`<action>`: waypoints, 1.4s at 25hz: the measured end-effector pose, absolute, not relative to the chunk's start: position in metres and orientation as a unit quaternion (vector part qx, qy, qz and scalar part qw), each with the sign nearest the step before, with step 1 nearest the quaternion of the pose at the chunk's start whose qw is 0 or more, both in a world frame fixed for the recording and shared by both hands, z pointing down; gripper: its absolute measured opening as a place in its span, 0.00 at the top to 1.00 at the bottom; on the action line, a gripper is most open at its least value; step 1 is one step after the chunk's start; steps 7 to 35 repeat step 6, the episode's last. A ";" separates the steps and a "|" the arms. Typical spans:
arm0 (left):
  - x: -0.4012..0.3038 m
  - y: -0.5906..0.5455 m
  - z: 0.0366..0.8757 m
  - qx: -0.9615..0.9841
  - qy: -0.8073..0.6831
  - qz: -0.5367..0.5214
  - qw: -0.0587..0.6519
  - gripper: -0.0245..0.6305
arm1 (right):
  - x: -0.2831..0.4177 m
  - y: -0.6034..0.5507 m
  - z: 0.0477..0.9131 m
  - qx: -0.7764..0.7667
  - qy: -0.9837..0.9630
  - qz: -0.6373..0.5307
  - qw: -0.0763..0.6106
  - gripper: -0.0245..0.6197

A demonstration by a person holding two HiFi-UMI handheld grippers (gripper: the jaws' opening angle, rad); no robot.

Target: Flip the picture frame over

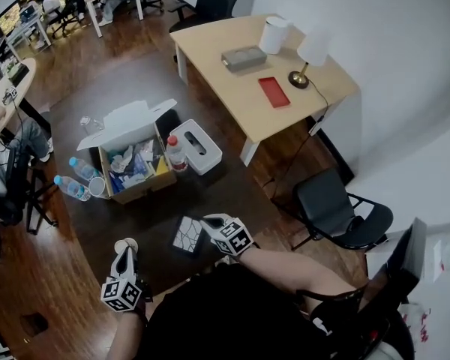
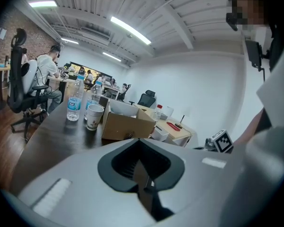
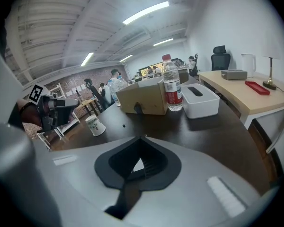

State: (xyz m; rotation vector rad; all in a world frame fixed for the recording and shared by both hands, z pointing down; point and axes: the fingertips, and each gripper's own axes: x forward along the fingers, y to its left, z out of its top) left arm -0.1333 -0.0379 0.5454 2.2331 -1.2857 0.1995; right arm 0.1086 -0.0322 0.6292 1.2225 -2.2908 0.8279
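The picture frame lies at the near edge of the dark tabletop, just beside the right gripper; whether they touch I cannot tell. That gripper's jaws are clenched together on nothing. The left gripper hangs over the near left edge, its jaws also closed and empty, close to a paper cup. A cardboard box stands farther back.
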 end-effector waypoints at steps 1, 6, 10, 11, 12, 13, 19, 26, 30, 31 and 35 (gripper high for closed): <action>-0.135 -0.039 0.543 0.831 -0.479 0.073 0.273 0.96 | 0.106 -0.034 0.630 0.437 -0.823 0.297 0.207 0.96; -0.136 -0.046 0.537 0.831 -0.482 0.063 0.269 0.96 | 0.100 -0.038 0.629 0.429 -0.828 0.294 0.208 0.96; -0.136 -0.046 0.537 0.831 -0.482 0.063 0.269 0.96 | 0.100 -0.038 0.629 0.429 -0.828 0.294 0.208 0.96; -0.136 -0.046 0.537 0.831 -0.482 0.063 0.269 0.96 | 0.100 -0.038 0.629 0.429 -0.828 0.294 0.208 0.96; -0.136 -0.046 0.537 0.831 -0.482 0.063 0.269 0.96 | 0.100 -0.038 0.629 0.429 -0.828 0.294 0.208 0.96; -0.136 -0.046 0.537 0.831 -0.482 0.063 0.269 0.96 | 0.100 -0.038 0.629 0.429 -0.828 0.294 0.208 0.96; -0.136 -0.046 0.537 0.831 -0.482 0.063 0.269 0.96 | 0.100 -0.038 0.629 0.429 -0.828 0.294 0.208 0.96; -0.136 -0.046 0.537 0.831 -0.482 0.063 0.269 0.96 | 0.100 -0.038 0.629 0.429 -0.828 0.294 0.208 0.96; -0.136 -0.046 0.537 0.831 -0.482 0.063 0.269 0.96 | 0.100 -0.038 0.629 0.429 -0.828 0.294 0.208 0.96; -0.136 -0.046 0.537 0.831 -0.482 0.063 0.269 0.96 | 0.100 -0.038 0.629 0.429 -0.828 0.294 0.208 0.96; -0.136 -0.046 0.537 0.831 -0.482 0.063 0.269 0.96 | 0.100 -0.038 0.629 0.429 -0.828 0.294 0.208 0.96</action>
